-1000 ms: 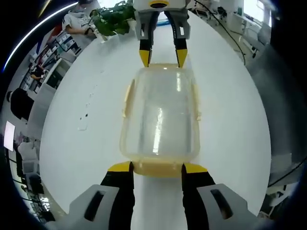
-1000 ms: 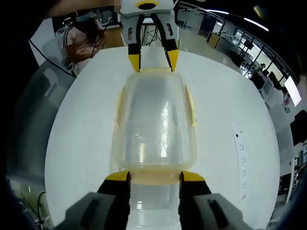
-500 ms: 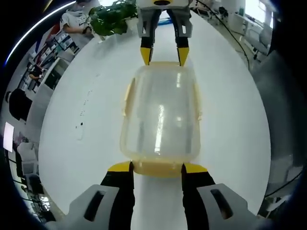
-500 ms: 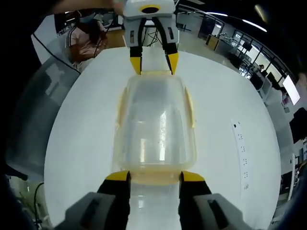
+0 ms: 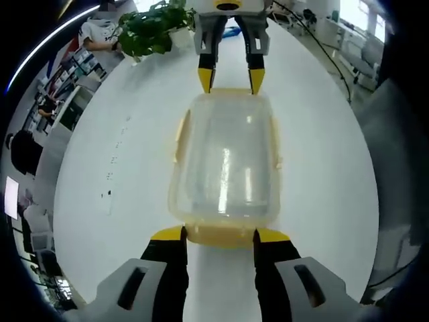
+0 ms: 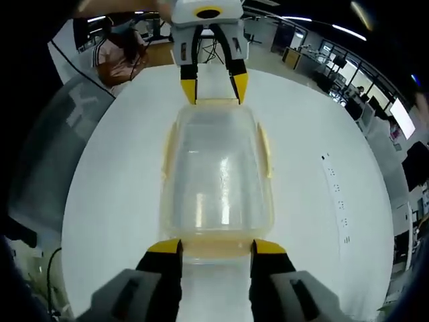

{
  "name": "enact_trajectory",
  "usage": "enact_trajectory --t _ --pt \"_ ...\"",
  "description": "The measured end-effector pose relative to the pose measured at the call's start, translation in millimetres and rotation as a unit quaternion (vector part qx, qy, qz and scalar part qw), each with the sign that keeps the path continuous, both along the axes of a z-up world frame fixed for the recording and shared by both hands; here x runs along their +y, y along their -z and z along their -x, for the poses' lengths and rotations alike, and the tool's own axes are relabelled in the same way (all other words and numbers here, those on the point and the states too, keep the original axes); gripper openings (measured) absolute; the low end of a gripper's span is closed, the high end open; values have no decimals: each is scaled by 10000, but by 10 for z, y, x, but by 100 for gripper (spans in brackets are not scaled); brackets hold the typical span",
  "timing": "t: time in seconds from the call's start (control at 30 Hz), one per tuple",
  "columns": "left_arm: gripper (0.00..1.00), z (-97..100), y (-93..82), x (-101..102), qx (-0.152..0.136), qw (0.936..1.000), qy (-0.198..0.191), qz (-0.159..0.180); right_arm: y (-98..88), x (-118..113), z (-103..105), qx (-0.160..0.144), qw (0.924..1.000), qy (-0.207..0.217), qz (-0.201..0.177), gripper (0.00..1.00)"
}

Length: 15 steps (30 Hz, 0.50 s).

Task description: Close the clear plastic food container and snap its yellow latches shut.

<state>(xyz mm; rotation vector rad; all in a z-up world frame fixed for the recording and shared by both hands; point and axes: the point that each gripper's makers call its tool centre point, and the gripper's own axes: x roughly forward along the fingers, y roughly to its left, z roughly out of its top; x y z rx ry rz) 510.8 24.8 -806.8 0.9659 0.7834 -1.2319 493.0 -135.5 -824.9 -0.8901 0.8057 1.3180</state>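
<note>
At the bottom centre of the left gripper view, the left gripper (image 5: 219, 234) has its yellow-tipped jaws spread, straddling the yellow end latch (image 5: 220, 236) of the clear rectangular plastic food container (image 5: 224, 161); whether the tips press on it I cannot tell. The right gripper (image 6: 210, 245) sits likewise at the bottom centre of its own view, jaws parted around the opposite end latch (image 6: 216, 249). The container lies mid-frame on the white round table (image 5: 120, 188), lid on, between the two grippers.

It looks empty and light, smooth and slippery, with thin walls that would flex. Best held and pressed at the stiffer latches and rim, with the opposite end braced against sliding.

The left gripper view adds a green potted plant (image 5: 149, 32) at upper left; the right gripper view shows a seated person (image 6: 120, 50) at upper left instead.
</note>
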Motion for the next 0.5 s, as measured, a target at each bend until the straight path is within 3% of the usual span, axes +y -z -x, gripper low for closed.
enact_trajectory --t 0.33,0.5 --pt "35 11 -69 -168 48 9999 -5 127 -108 -168 0 -5 9999 -25 104 37" --pt "35 100 -13 -223 368 9990 -104 225 -81 -220 65 182 9995 -98 254 37"
